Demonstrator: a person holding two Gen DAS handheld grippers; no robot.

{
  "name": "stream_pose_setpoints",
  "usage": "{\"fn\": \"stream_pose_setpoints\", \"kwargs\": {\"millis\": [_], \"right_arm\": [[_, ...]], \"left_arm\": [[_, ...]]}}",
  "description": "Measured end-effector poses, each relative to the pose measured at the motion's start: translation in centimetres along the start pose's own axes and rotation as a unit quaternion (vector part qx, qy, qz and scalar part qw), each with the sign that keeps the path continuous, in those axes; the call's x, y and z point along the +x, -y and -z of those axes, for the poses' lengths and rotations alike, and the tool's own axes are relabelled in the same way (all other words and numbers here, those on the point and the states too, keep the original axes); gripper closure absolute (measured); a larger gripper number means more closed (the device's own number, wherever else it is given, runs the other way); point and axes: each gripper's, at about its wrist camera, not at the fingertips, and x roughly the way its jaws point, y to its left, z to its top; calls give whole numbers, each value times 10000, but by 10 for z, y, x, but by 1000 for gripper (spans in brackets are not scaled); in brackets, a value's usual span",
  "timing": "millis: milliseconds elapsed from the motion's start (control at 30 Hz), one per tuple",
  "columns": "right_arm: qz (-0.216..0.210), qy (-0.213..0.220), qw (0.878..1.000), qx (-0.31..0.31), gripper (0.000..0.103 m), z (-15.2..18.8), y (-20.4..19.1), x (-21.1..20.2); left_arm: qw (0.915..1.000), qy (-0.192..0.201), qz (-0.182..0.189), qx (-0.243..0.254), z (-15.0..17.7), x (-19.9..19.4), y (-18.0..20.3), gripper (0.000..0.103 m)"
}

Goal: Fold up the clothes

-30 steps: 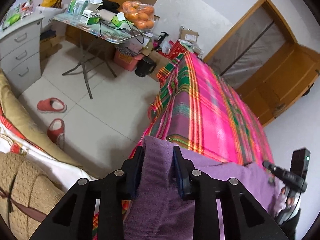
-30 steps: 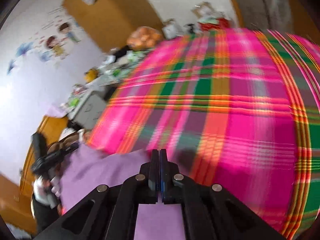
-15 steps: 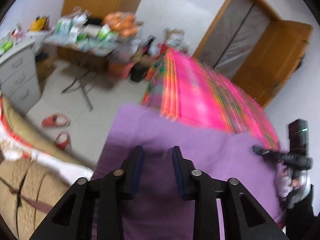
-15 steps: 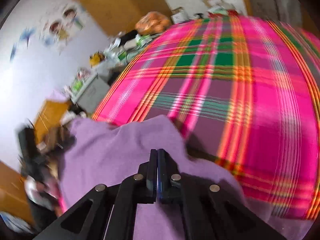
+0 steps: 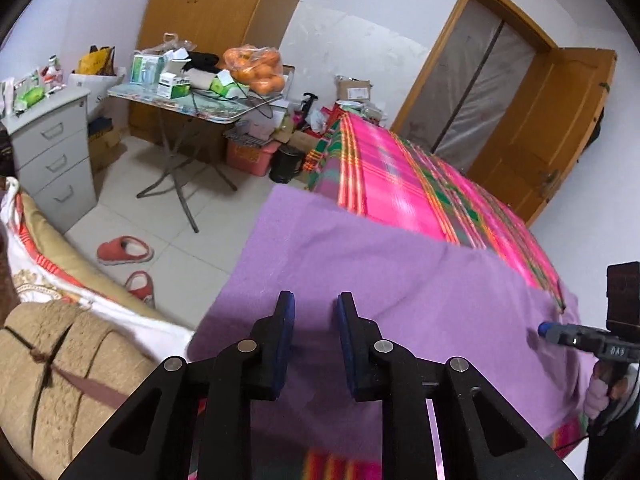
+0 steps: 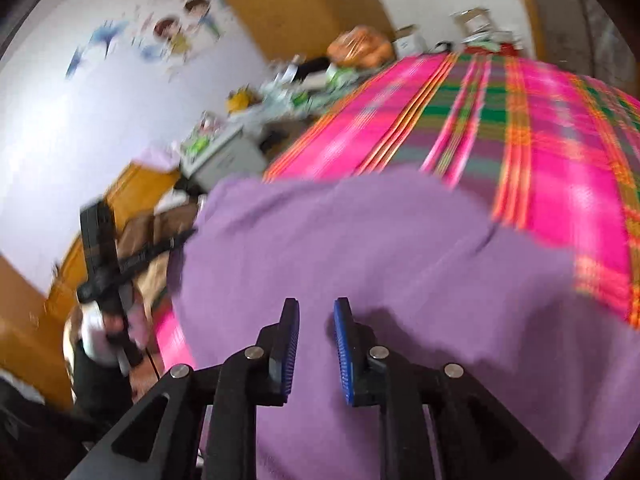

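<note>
A purple cloth (image 5: 372,276) lies spread flat over the near end of a bed with a pink plaid cover (image 5: 404,184). My left gripper (image 5: 314,304) is open and empty just above the cloth's near edge. My right gripper (image 6: 316,310) is open and empty above the cloth (image 6: 360,248), seen from the other side. The right gripper also shows at the right edge of the left wrist view (image 5: 576,338). The left gripper shows at the left of the right wrist view (image 6: 120,256).
Left of the bed is tiled floor with red slippers (image 5: 124,250), a folding table (image 5: 192,108) piled with boxes and oranges, and a grey drawer unit (image 5: 48,152). Rolled bedding (image 5: 60,368) lies at the near left. A wooden door (image 5: 556,132) stands behind the bed.
Both grippers let go of the purple cloth and opened. The cloth, bunched and held up a second ago, now lies spread flat on the bed.
</note>
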Motion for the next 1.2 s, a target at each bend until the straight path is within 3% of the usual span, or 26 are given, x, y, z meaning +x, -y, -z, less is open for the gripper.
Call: {"fn": "stream_pose_setpoints", "kwargs": {"millis": [67, 167, 300, 467, 900, 967, 1067, 1200], "right_arm": [[61, -185, 9998, -51, 87, 8, -2, 10], [-91, -133, 9999, 53, 87, 17, 6, 1], [58, -211, 9997, -123, 87, 31, 4, -15], [262, -146, 9962, -814, 72, 59, -24, -39], [436, -108, 9727, -2275, 71, 83, -69, -28], [395, -100, 9757, -2152, 96, 76, -65, -20], [316, -65, 9792, -2004, 99, 70, -60, -15], [246, -212, 9746, -2217, 101, 79, -65, -18]], "left_arm": [[10000, 44, -50, 42, 5, -10, -6, 80], [9998, 36, -150, 94, 12, -20, -11, 80], [9990, 196, -249, 322, 15, -30, 2, 80], [9969, 194, 35, 761, 19, -29, 31, 80], [9958, -78, 418, 808, 35, -22, 60, 80], [9961, -130, 418, 771, 36, -19, 60, 80], [9962, -173, 428, 737, 37, -18, 60, 80], [9962, -232, 423, 726, 36, -20, 57, 80]]}}
